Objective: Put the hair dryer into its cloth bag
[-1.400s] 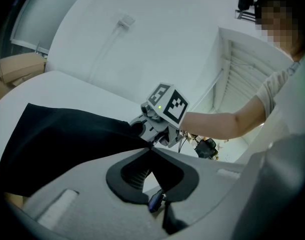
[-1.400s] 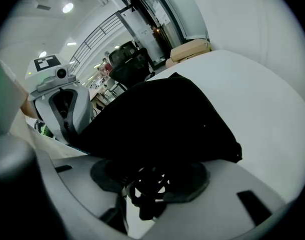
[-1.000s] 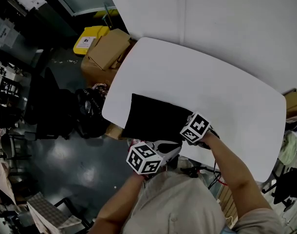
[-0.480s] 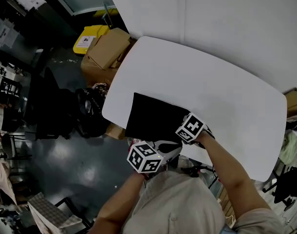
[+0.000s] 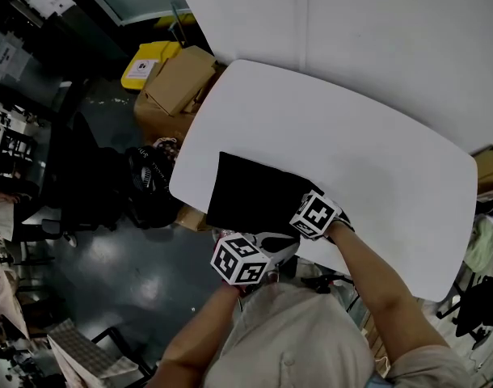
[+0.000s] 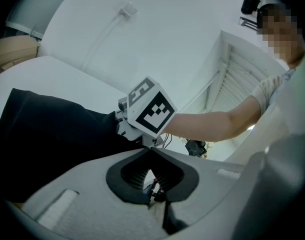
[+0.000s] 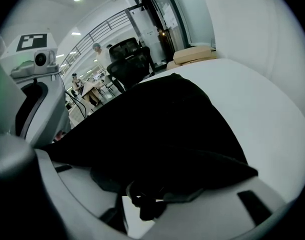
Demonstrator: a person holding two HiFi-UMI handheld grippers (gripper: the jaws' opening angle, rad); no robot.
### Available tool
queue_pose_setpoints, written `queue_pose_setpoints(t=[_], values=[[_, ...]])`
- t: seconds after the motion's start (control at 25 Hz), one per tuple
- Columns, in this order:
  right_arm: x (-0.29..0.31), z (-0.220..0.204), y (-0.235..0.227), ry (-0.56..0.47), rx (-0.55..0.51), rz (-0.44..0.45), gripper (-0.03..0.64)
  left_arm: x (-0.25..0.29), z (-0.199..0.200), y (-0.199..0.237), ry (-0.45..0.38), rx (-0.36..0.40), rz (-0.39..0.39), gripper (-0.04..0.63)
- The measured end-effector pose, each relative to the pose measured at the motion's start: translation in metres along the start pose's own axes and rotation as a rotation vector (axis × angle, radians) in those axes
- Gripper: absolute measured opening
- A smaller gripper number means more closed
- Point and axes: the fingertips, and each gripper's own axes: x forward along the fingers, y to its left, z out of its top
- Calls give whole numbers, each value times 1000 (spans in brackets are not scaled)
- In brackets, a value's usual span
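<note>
The black cloth bag [image 5: 250, 194] lies flat on the white table [image 5: 351, 152] near its front left edge. My right gripper [image 5: 303, 204], under its marker cube, is at the bag's near right end. In the right gripper view the bag's bulky dark end [image 7: 157, 134] fills the gap between both jaws, and a knotted cord [image 7: 142, 206] hangs below it. My left gripper [image 5: 271, 245] hovers off the table's front edge, its jaws shut [image 6: 155, 194] with nothing seen between them. No hair dryer shows in any view.
Cardboard boxes [image 5: 175, 87] and a yellow bin [image 5: 149, 65] stand on the floor beyond the table's left end. A black chair [image 5: 149, 180] sits close to the table's left edge. Cables [image 5: 327, 281] hang under the front edge.
My right gripper has shifted a little left and down over the bag's near end. The left gripper has stayed where it was.
</note>
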Motion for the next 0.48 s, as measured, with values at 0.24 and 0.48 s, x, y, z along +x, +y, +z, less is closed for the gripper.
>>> queue_pose_setpoints(t=[0.24, 0.48], values=[[7, -8, -6, 37, -116, -58, 202, 4, -5, 5, 15, -13, 5, 17], [0, -9, -13, -74, -155, -60, 266, 4, -9, 14, 18, -40, 18, 17]])
